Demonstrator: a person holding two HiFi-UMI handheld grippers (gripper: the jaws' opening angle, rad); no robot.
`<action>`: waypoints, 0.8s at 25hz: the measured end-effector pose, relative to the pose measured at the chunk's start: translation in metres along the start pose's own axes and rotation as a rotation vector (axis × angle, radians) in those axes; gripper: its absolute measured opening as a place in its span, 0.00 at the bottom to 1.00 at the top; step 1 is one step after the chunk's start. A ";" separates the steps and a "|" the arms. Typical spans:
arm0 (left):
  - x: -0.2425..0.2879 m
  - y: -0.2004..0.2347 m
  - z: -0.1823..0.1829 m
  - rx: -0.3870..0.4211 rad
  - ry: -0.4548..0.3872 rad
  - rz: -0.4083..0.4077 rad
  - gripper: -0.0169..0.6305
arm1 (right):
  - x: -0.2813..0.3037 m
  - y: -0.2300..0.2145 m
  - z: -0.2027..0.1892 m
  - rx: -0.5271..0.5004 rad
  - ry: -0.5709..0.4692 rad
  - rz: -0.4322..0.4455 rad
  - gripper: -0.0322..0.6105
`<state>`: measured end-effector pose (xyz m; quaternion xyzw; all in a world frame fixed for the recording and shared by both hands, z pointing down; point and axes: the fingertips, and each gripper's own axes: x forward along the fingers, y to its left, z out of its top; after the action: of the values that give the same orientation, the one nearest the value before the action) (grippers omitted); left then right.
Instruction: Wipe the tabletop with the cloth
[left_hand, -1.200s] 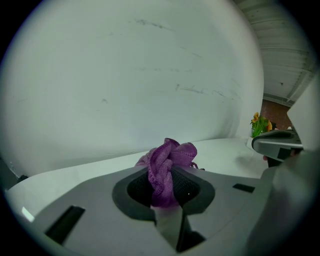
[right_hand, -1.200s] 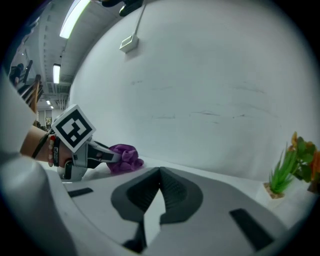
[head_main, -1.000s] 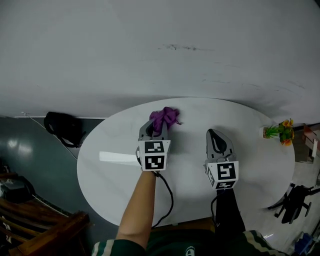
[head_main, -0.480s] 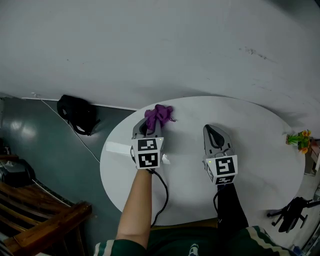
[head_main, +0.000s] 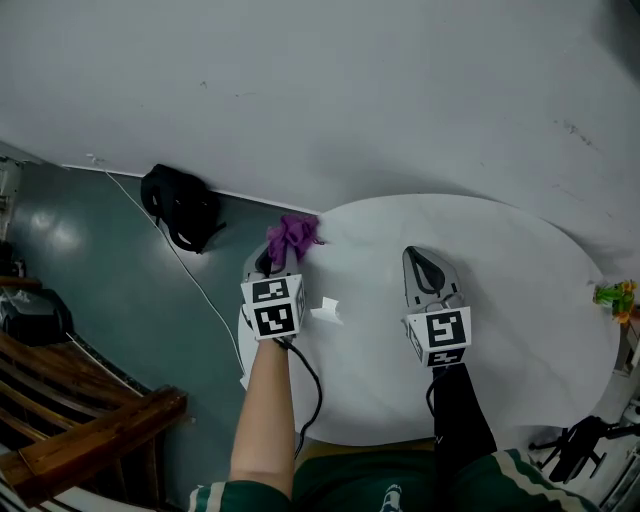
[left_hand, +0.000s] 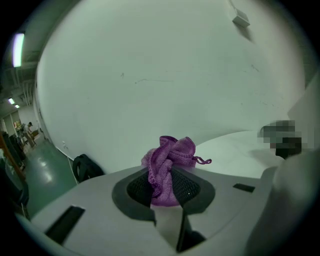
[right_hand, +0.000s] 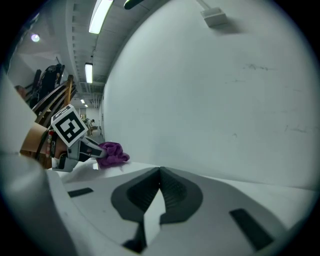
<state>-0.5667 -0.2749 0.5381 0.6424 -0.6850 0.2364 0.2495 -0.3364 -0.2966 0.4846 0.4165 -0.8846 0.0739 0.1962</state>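
Purple cloth (head_main: 292, 237), bunched, at L edge of white tabletop (head_main: 520, 290).

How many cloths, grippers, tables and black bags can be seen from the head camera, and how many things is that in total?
Purple cloth: 1
Grippers: 2, the left gripper and the right gripper
White round table: 1
Black bag: 1
Total: 5
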 end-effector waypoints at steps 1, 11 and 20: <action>-0.001 0.008 -0.002 -0.016 0.006 0.010 0.15 | 0.000 0.003 0.002 -0.001 -0.001 -0.002 0.05; -0.022 -0.050 0.038 0.015 -0.109 -0.097 0.14 | -0.038 -0.051 0.018 0.024 -0.061 -0.110 0.05; -0.054 -0.232 0.082 0.124 -0.210 -0.254 0.14 | -0.146 -0.182 -0.016 0.063 -0.079 -0.262 0.05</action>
<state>-0.3351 -0.3008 0.4415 0.7590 -0.6048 0.1764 0.1642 -0.1081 -0.3052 0.4329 0.5368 -0.8270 0.0589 0.1561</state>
